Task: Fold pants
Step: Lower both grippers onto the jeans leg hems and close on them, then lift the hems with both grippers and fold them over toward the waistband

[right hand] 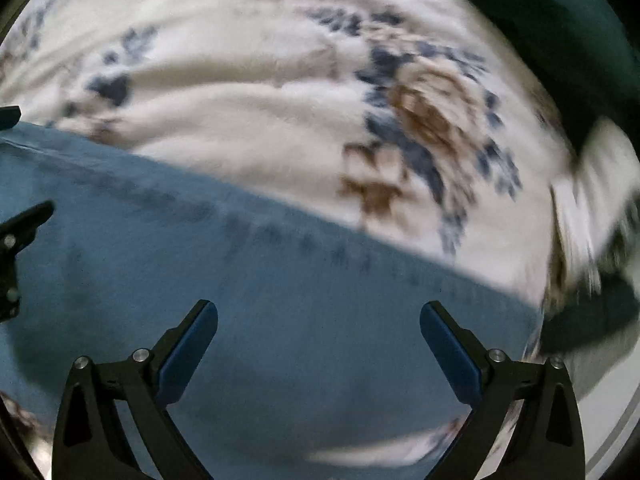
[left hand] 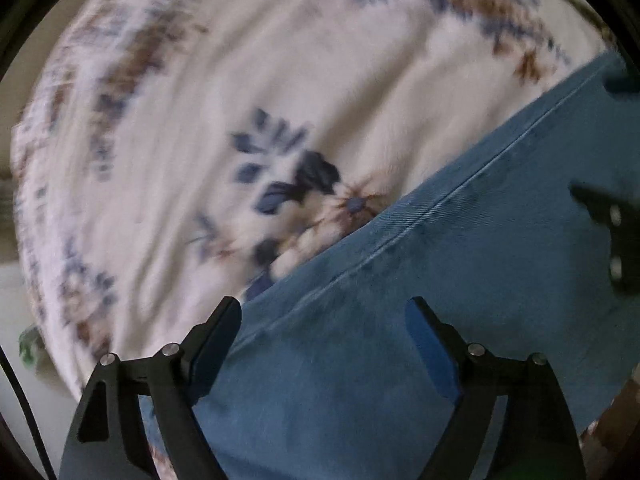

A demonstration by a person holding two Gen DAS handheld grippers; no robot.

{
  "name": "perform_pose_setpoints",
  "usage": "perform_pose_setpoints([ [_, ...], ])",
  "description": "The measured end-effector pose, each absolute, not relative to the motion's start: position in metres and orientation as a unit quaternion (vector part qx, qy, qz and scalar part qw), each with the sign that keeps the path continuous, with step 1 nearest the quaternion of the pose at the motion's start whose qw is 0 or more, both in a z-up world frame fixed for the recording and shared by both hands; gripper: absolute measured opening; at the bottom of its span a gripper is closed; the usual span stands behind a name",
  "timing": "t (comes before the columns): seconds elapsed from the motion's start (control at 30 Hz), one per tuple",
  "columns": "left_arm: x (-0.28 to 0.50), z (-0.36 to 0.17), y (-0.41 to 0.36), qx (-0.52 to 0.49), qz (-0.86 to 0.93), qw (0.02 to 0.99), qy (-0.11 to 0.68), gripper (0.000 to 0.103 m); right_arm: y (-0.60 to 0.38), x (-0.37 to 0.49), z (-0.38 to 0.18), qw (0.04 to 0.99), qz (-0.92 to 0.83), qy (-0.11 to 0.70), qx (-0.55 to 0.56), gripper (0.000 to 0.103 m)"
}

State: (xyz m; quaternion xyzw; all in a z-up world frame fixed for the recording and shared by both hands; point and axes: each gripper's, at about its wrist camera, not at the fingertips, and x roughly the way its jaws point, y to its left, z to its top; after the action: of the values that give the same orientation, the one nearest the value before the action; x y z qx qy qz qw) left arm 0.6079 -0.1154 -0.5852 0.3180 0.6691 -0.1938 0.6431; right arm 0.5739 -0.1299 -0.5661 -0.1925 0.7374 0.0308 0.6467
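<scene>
Pants (left hand: 440, 300), blue, on floral bedspread (left hand: 200, 80); left tool (left hand: 324, 316) and right tool (right hand: 318, 320) both spread, empty. Right view alone shows dark cloth (right hand: 560, 20), upper right.

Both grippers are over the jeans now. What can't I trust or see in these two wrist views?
- Pants: waistband and hems cut off by frame edges, both views; fold state unknown.
- Floral blanket: motion-blurred.
- Dark green object, right wrist view: cropped, unidentifiable.
- Left gripper, right gripper: open; height above fabric unclear.

The pants (left hand: 440, 280) were matt blue twill cloth with a stitched seam. The floral bedspread (left hand: 240, 80) looked soft, perhaps fleecy, though blurred. Gripper fingers (right hand: 188, 354) were matt black plastic with shiny metal pins.
</scene>
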Motion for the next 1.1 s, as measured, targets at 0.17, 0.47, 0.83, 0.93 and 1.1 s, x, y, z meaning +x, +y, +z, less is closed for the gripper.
perform_pose_setpoints([
  [0.17,0.615,-0.615,-0.112,0.302,-0.236,0.609,0.694,0.084,-0.135,0.598,-0.620,0.611,0.084,0.754,-0.227,0.102],
  [0.47,0.611,-0.587,-0.101,0.277,-0.265,0.608,0.695,0.034,-0.139,0.615,-0.640,0.590,0.202,0.757,-0.193,0.021],
  [0.83,0.554,-0.444,-0.056,0.196,-0.222,0.690,0.660,0.007,-0.179,0.570,-0.588,0.672,0.166,0.713,-0.113,0.005],
  [0.93,0.495,-0.391,-0.033,0.144,-0.200,0.717,0.652,0.007,-0.194,0.536,-0.564,0.692,0.166,0.698,-0.081,0.005],
  [1.1,0.375,-0.386,-0.009,0.094,-0.151,0.714,0.677,0.008,-0.173,0.426,-0.520,0.696,0.163,0.696,-0.067,0.005],
])
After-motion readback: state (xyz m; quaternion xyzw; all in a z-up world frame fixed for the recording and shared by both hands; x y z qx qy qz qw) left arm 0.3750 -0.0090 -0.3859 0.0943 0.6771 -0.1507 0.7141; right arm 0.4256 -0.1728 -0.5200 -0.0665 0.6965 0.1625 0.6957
